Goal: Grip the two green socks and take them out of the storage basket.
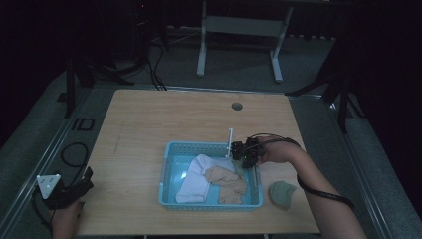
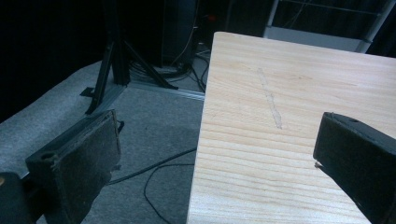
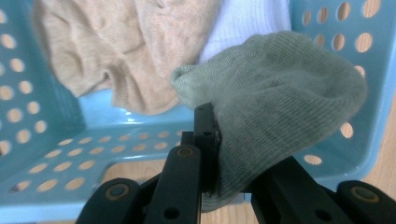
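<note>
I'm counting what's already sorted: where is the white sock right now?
In the high view, the white sock lies inside the blue basket, in its left half, touching the beige sock on its right.

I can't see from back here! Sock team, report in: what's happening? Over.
Right gripper shut on green sock, at blue basket rim. Left gripper open, empty, by table edge. Nothing blocking the basket. Over.
</note>
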### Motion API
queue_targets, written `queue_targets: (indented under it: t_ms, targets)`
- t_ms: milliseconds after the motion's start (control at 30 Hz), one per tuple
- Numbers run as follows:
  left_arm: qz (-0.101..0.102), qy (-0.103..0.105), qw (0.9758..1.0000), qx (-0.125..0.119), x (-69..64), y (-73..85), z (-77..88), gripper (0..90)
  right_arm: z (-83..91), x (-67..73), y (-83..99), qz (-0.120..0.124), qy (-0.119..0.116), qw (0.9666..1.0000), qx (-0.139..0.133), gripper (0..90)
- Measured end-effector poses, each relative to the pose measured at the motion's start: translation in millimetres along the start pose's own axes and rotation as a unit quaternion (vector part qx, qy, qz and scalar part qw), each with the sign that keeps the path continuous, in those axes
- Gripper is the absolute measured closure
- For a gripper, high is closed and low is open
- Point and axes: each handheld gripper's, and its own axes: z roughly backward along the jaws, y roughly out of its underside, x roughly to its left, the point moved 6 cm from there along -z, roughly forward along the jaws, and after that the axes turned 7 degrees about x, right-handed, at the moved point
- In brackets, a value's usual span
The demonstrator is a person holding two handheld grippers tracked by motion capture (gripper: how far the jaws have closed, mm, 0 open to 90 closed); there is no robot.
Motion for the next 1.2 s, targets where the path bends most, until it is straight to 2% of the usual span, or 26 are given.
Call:
queue_targets:
  t_ms: [267,467,800,1067,1200]
  targets:
    - [0.000,0.000,1.0000,0.001,0.1,0.0,0.0,0.7,27.0,2.4,0.5,0.003,0.008,0.9997,-0.021,84.2]
    - [0.000,0.000,1.0000,0.001,0.1,0.0,-0.1,0.7,43.3,6.4,2.8,0.009,0.014,0.9997,-0.015,84.2]
    - [0.000,0.000,1.0000,0.000,0.1,0.0,0.0,0.7,66.8,8.9,9.1,0.013,0.022,0.9994,-0.024,84.1]
    - [0.000,-0.001,1.0000,0.001,0.1,0.0,-0.1,0.7,73.8,7.2,22.7,0.006,0.024,0.9993,-0.028,84.1]
    - [0.000,-0.001,1.0000,0.001,0.1,0.0,-0.1,0.7,72.5,5.2,37.2,-0.004,0.022,0.9994,-0.027,84.1]
